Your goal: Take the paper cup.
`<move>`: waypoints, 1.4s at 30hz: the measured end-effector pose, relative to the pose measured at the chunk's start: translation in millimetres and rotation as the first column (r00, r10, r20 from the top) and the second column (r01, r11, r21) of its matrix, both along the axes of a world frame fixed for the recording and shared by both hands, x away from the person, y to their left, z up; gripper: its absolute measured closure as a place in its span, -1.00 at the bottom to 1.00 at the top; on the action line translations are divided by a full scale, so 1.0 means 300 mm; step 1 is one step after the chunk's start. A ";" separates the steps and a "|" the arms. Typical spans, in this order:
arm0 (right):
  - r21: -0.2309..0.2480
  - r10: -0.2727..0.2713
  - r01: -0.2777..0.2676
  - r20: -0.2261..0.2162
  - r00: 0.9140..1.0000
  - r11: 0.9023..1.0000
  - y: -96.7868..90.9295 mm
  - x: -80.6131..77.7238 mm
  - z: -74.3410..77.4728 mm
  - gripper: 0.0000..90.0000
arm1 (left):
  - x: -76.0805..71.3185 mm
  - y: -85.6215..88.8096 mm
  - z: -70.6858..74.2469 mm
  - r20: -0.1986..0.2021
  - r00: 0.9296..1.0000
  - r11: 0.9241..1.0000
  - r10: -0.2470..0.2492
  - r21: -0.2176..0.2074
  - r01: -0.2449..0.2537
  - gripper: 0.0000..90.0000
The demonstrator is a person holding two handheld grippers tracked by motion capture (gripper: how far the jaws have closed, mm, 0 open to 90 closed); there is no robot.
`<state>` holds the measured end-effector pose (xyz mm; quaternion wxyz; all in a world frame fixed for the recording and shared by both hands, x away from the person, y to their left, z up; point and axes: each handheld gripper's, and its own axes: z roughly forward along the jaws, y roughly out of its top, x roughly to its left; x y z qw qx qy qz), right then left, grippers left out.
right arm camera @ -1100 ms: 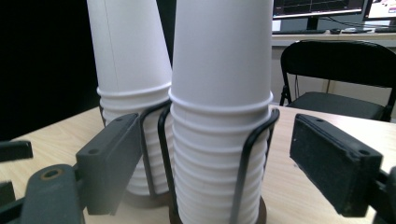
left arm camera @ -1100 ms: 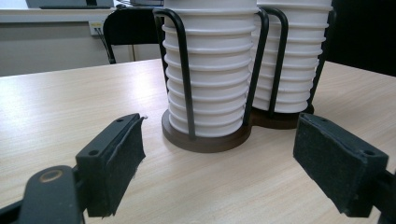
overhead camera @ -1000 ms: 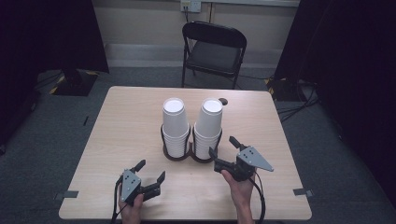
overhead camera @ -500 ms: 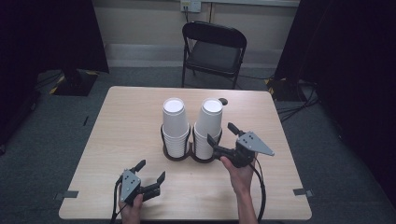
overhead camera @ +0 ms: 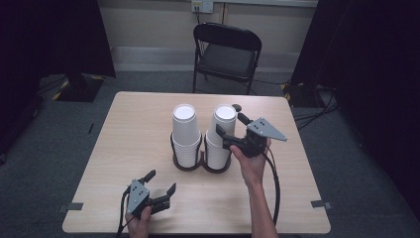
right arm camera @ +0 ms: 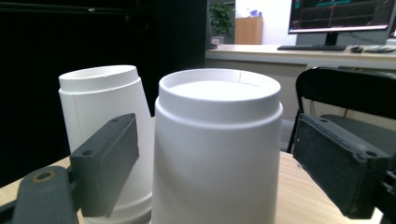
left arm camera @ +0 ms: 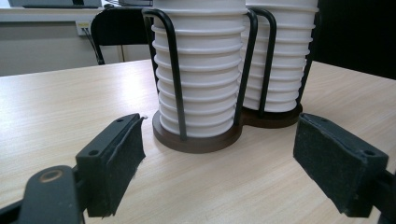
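Observation:
Two stacks of white paper cups stand upside down in a dark two-ring wire holder (overhead camera: 202,164) at the table's middle: a left stack (overhead camera: 185,134) and a right stack (overhead camera: 220,134). My right gripper (overhead camera: 229,126) is open, raised beside the upper part of the right stack, its jaws on either side of the top cup (right arm camera: 217,144) without closing on it. The left stack (right arm camera: 109,140) stands just behind in that view. My left gripper (overhead camera: 161,182) is open, low near the front edge, pointing at the holder's base (left arm camera: 198,137), with nothing between its pads (left arm camera: 114,161).
A black folding chair (overhead camera: 225,52) stands behind the table's far edge. The table (overhead camera: 297,198) is pale wood. A small dark object (overhead camera: 237,107) lies behind the right stack. Tape marks sit at the front corners.
My right gripper rose and moved forward from beside the holder's base to the top of the right cup stack. The left gripper stayed put.

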<state>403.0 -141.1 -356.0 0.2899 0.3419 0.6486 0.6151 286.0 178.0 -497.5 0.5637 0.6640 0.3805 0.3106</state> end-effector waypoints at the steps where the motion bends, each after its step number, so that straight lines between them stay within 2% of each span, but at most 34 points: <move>1: 0.002 0.003 -0.003 -0.007 1.000 1.000 0.003 0.011 0.002 -0.70 | 0.000 0.000 0.000 -0.001 1.000 1.000 -0.001 -0.001 0.001 -0.65; 6: -0.005 0.008 -0.008 -0.027 1.000 1.000 0.020 0.047 0.002 -0.70 | 0.000 0.002 0.000 0.000 1.000 1.000 -0.006 -0.001 0.006 -0.64; 10: -0.012 0.022 -0.023 -0.061 0.998 1.000 0.040 0.082 -0.019 -0.70 | 0.000 0.002 0.000 0.003 1.000 1.000 -0.008 -0.005 0.008 -0.64; 16: -0.020 0.026 -0.028 -0.092 0.995 0.999 0.056 0.104 -0.037 -0.70 | -0.001 0.005 -0.001 0.006 1.000 1.000 -0.011 -0.010 0.012 -0.64; 22: -0.048 0.032 -0.039 -0.130 0.991 0.998 0.072 0.118 -0.058 -0.69 | -0.002 0.002 0.000 -0.001 1.000 1.000 -0.013 -0.004 0.013 -0.65; 30: -0.060 0.018 -0.027 -0.149 0.989 0.998 0.072 0.120 -0.082 -0.70 | -0.004 0.002 0.000 0.001 1.000 1.000 -0.007 -0.003 0.007 -0.65; 37: -0.071 0.014 -0.024 -0.140 0.990 0.997 0.074 0.117 -0.080 -0.68 | -0.004 -0.001 0.000 0.001 1.000 1.000 0.000 0.002 0.000 -0.66; 39: -0.069 0.014 -0.024 -0.136 0.991 0.997 0.074 0.117 -0.079 -0.67 | -0.003 -0.005 0.001 -0.005 1.000 0.999 -0.031 0.010 0.031 -0.66; 41: -0.063 0.018 -0.027 -0.131 0.991 0.998 0.072 0.117 -0.074 -0.65 | -0.003 -0.008 0.002 -0.002 1.000 0.999 -0.028 0.030 0.028 -0.66; 42: -0.069 0.019 -0.028 -0.130 0.991 0.997 0.073 0.117 -0.072 -0.65 | -0.003 -0.011 0.002 -0.005 0.999 0.999 -0.032 0.027 0.033 -0.66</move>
